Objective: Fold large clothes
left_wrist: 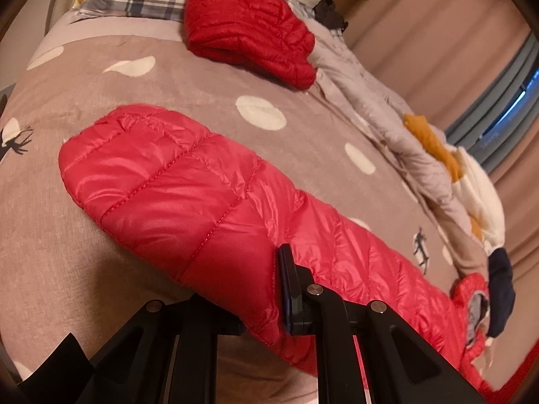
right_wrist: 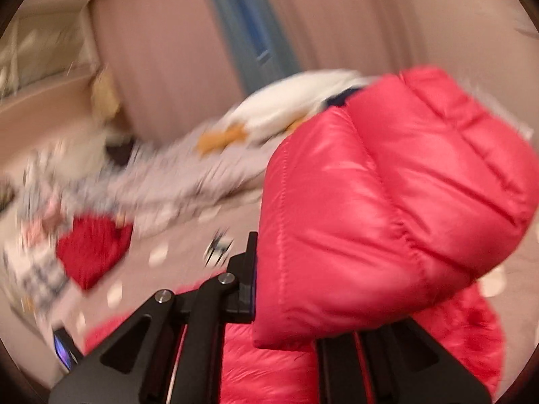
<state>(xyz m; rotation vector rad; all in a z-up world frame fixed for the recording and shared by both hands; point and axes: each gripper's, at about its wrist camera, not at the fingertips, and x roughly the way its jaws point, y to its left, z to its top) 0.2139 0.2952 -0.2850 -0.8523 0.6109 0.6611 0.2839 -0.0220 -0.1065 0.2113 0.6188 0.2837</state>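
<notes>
Left gripper (left_wrist: pixel 262 306) and right gripper (right_wrist: pixel 286 303) each clamped on the pink-red puffer jacket (left_wrist: pixel 188 195), lifted partly off the bed (left_wrist: pixel 50 235); 1 darker red jacket (left_wrist: pixel 249 33) already folded near pillows; this fold mid-way, halves not yet laid flat.

Glossy red quilted puffer jacket (left_wrist: pixel 188 195), stretched long across bed, partly lifted

Matte black left gripper (left_wrist: pixel 259 289), right gripper (right_wrist: pixel 286 279): angular link arms with triangular cutouts, round silver screws (left_wrist: pixel 315 289), flat black fingers (right_wrist: pixel 247 276).
</notes>
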